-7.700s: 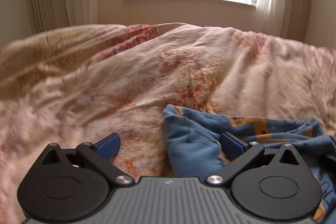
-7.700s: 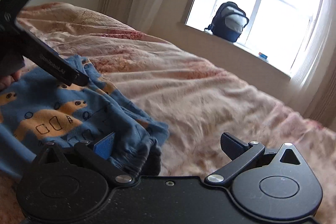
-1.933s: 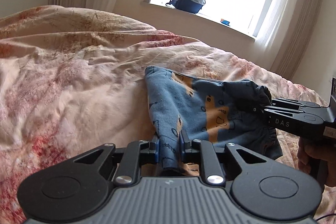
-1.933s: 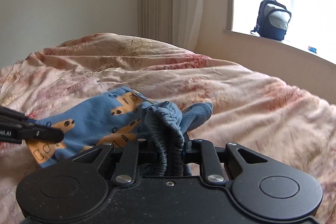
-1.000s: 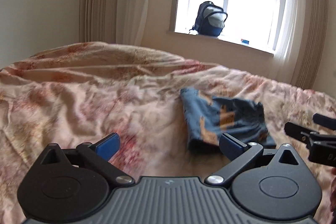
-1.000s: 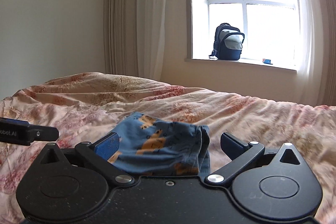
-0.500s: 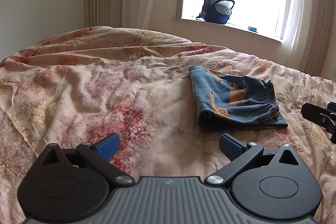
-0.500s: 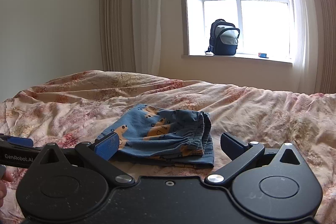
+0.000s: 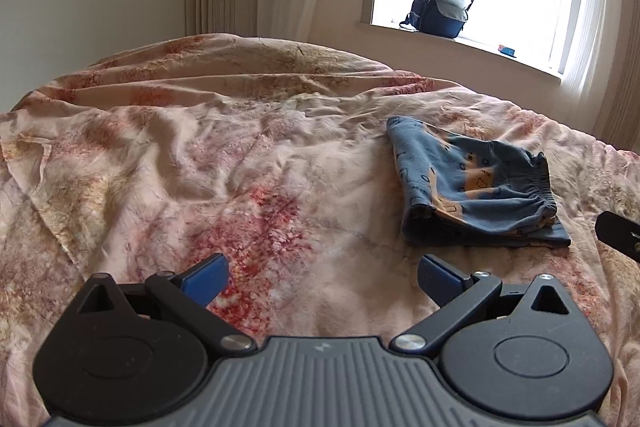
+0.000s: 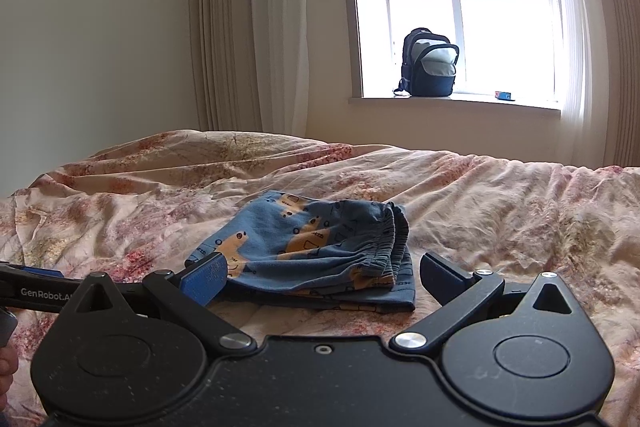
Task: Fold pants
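The blue pants with orange prints [image 9: 472, 187] lie folded in a small stack on the floral bedspread [image 9: 240, 167], elastic waistband toward the right. My left gripper [image 9: 322, 279] is open and empty, held back from the pants, which lie ahead and to its right. My right gripper [image 10: 320, 277] is open and empty just in front of the near edge of the pants [image 10: 316, 247]. The left gripper's finger shows at the left edge of the right wrist view [image 10: 36, 289]. The right gripper's tip shows at the right edge of the left wrist view [image 9: 618, 233].
A dark backpack [image 10: 430, 65] and a small blue object [image 10: 504, 95] sit on the windowsill behind the bed. Curtains [image 10: 248, 27] hang left of the window. The rumpled bedspread stretches all around the pants.
Both grippers held the pants shut, then opened and let go. Since then both have drawn back from the folded pants, which now rest still on the bed.
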Tool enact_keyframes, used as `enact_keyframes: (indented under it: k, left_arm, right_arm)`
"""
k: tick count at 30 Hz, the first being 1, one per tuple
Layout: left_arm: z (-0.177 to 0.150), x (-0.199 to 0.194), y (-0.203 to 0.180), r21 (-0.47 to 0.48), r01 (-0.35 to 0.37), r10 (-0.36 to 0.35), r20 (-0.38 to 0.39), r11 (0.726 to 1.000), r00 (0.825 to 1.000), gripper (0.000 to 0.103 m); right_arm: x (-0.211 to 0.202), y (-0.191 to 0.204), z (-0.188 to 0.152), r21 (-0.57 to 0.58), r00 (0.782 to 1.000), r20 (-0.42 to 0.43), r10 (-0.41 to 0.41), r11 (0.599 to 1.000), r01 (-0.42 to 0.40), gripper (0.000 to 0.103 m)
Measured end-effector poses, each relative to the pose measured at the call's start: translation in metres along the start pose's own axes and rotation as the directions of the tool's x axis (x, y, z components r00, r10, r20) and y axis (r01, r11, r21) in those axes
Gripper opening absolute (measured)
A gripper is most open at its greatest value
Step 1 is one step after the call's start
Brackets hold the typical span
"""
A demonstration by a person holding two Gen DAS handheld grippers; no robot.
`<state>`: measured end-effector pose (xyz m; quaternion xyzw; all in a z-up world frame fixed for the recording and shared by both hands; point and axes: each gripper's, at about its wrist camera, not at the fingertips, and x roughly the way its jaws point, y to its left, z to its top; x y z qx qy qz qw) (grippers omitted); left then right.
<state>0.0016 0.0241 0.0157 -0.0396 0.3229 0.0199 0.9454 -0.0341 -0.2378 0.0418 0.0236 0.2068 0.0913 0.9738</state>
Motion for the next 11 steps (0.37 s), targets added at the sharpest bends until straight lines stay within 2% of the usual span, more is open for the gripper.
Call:
enact_keyframes:
  k: [11]
  left_arm:
    - [-0.0003, -0.0006, -0.0007, 0.013, -0.005, 0.005, 0.006, 1.000, 1.000, 0.103]
  right_arm:
    - [0.0008, 0.0027, 0.0000, -0.006, 1.000, -0.007, 0.023, 1.000, -0.023, 0.102]
